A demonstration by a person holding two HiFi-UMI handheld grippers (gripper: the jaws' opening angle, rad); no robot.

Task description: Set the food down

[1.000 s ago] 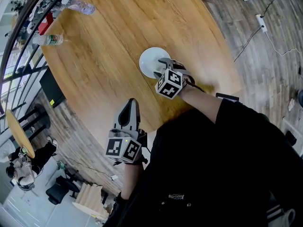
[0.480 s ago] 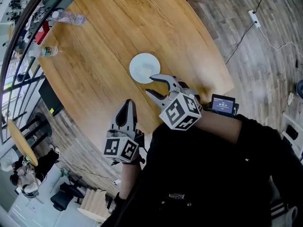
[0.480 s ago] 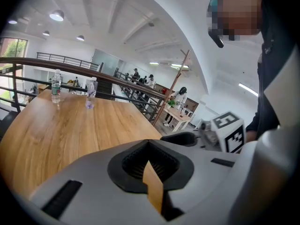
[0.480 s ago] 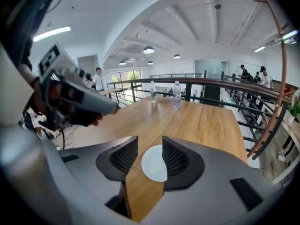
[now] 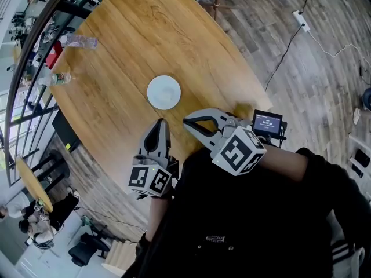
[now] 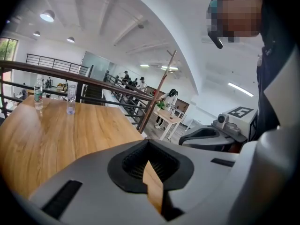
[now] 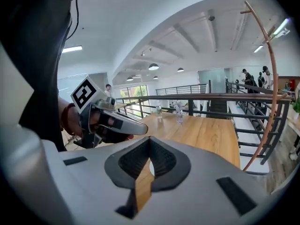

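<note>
The white dish (image 5: 164, 91) with the food sits flat on the round wooden counter (image 5: 127, 39), a little left of the frame's centre, and neither tool touches it. The right tool (image 5: 186, 121) is clenched: its jaws have just closed with nothing between them, and its own view shows only a sliver of counter in the gap. Its tips point toward the left of the frame, with the dish above and to the left of them. The left tool (image 5: 163, 122) is also clenched and empty. Its tip points up the frame at the dish's lower rim, near but apart. The dish is round, so no long axis matters. The placing looks complete, so the next move is likely a clear withdrawal toward the lower frame.
</note>
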